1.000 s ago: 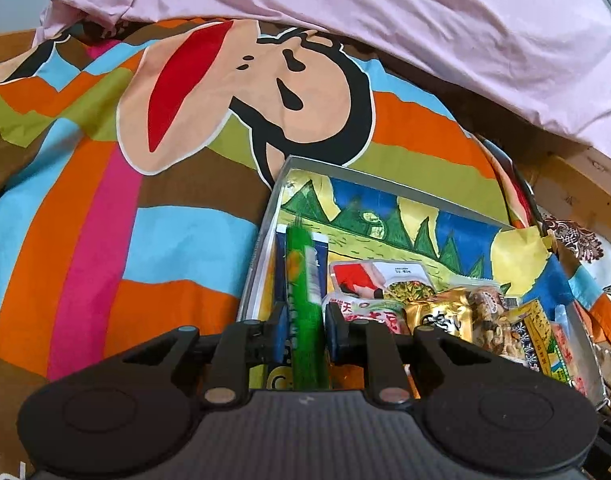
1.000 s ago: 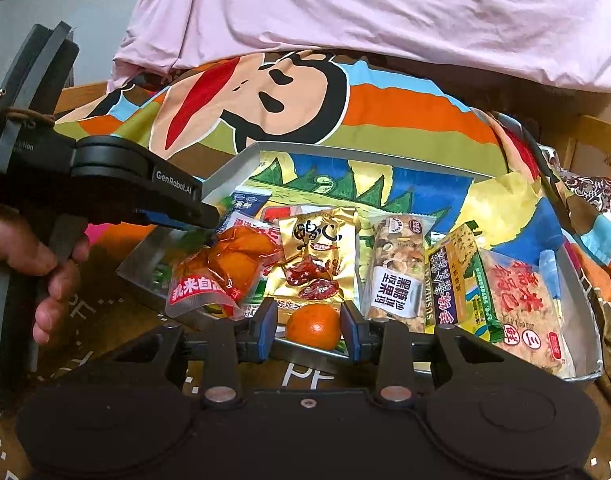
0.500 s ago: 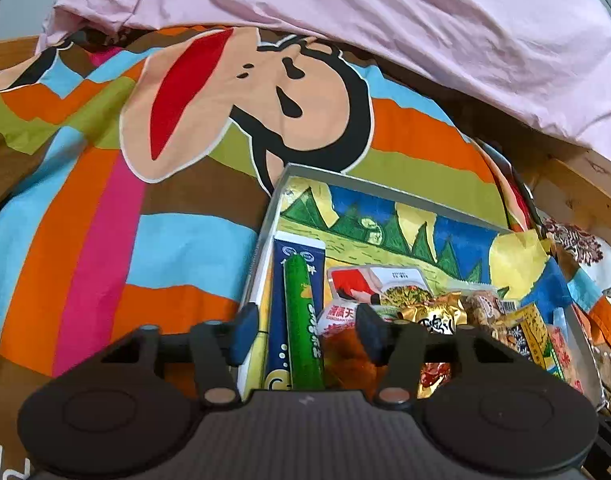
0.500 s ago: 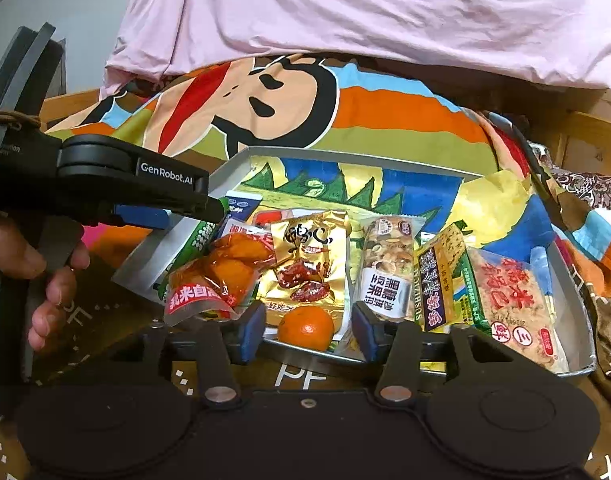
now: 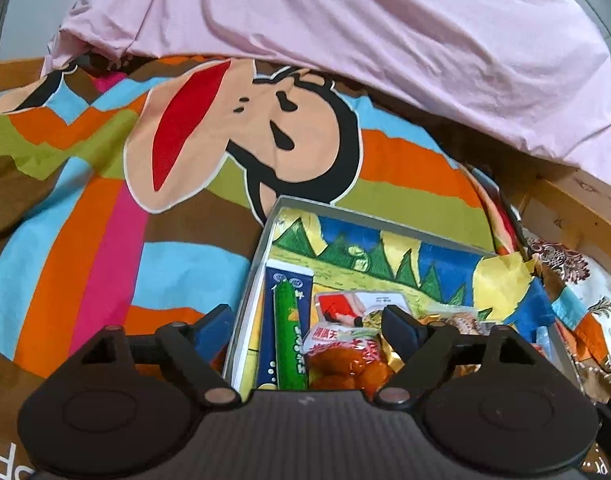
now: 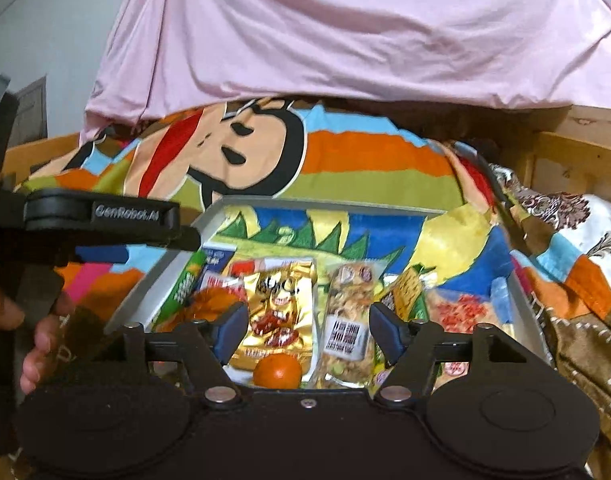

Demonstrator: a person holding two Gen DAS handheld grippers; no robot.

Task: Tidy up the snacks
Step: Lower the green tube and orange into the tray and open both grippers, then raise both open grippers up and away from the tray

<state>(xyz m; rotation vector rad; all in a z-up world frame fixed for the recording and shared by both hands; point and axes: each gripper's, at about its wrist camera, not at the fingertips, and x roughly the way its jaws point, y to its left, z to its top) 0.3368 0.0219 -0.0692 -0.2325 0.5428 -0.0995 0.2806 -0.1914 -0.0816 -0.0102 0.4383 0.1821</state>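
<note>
Left claw (image 5: 307, 320) spread wide, jaws just opened, nothing pinched; seen from the side in the right wrist view at 9 o'clock, gripped by a hand (image 6: 33, 332).

Between its fingers, lying free in the tray (image 5: 249, 292): green stick snack (image 5: 291, 340) resting lengthwise on a blue-and-white packet (image 5: 289, 280), hard against the tray's wall at 9 o'clock. Just at 3 o'clock of the stick, a clear pouch of orange-brown pieces (image 5: 345, 364) with red lettering, and beyond it at 12 o'clock a red-and-white packet (image 5: 357, 304).

Right claw (image 6: 309, 330) also spread, jaws just opened, pads touching nothing. Between its fingers, at the tray's near edge: a small orange (image 6: 278, 370), sitting loose at 6 o'clock of a gold foil packet (image 6: 281, 304). Beside the gold packet at 3 o'clock, a clear nut-mix packet (image 6: 347, 320) with a barcode label. Farther toward 3 o'clock, a yellow-and-green packet (image 6: 405, 292), then a packet with red print (image 6: 461, 312) near the tray's far-right wall.

All snacks gathered in the near half of the tray; far half bare, showing a lining printed with green trees, blue and yellow. Tray set on a striped cartoon-monkey blanket (image 5: 105, 240), with a pink sheet (image 5: 345, 40) bunched at 12 o'clock and a wooden bed frame (image 6: 577, 152) at 2 o'clock.
</note>
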